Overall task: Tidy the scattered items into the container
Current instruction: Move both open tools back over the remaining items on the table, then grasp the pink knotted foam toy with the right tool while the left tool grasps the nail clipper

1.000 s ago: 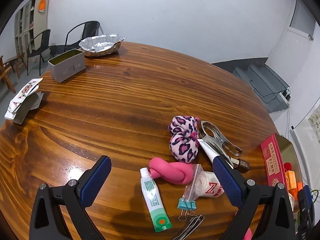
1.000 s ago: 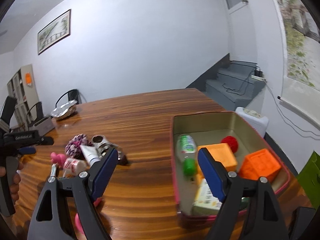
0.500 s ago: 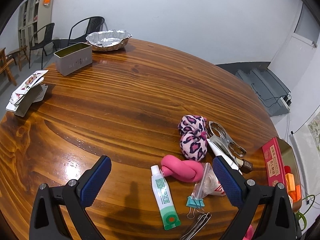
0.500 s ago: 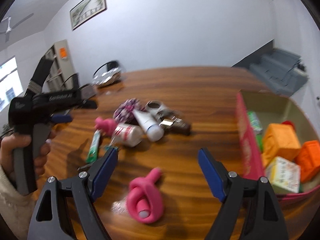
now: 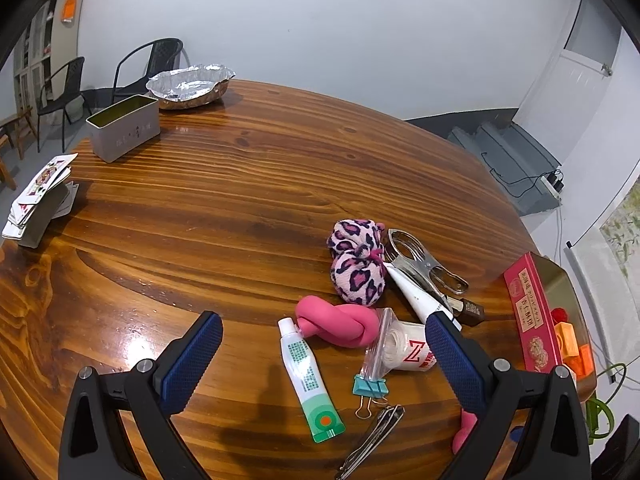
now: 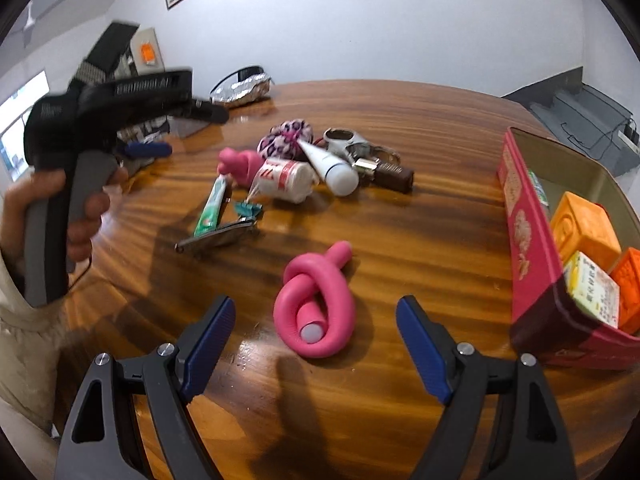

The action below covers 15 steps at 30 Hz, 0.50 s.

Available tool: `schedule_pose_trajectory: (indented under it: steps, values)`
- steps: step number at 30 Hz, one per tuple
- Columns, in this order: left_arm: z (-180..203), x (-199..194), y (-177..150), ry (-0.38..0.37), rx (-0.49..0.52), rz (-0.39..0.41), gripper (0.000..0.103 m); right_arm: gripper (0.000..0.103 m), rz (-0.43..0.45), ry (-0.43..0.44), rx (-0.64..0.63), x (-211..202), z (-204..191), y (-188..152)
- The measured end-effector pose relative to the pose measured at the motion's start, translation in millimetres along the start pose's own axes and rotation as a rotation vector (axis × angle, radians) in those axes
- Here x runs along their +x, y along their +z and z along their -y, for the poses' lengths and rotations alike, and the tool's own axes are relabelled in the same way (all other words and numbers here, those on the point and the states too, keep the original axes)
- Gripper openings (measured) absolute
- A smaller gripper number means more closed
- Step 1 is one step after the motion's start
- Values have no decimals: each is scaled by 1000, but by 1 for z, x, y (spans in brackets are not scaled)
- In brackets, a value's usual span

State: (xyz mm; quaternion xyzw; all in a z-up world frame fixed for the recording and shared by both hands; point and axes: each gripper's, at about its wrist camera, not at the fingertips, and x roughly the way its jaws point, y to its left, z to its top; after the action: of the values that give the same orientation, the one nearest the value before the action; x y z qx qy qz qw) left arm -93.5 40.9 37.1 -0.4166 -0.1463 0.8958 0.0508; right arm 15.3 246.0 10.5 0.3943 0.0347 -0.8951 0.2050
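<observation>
Right hand-held gripper [image 6: 316, 344] spread wide above knotted pink tube [image 6: 316, 304] on table [image 6: 420, 240] — left hand-held gripper [image 5: 324, 360] likewise released, empty.

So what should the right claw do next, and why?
Probably ease forward and down over the knotted pink foam roller, then close. The right claw is open and empty, the roller lies loose on the wooden table just ahead, beside the red tin.

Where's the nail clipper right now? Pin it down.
In the right wrist view the nail clipper lies left of centre on the table, just below the green tube and teal binder clip.
</observation>
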Motion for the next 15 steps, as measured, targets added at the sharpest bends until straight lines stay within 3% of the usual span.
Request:
schedule_pose_trajectory:
  steps: [7,9,15]
  values:
    - [2,-1,-1,-17,15,-14,102,82,-42,-53,-16,16,-6,4]
    - [2,-3,-1,-19,17,-12,102,52,-62,-59,0,21,-3,5]
    - [2,-6,-2,-27,21,-4,102,49,-60,-49,38,22,3,6]
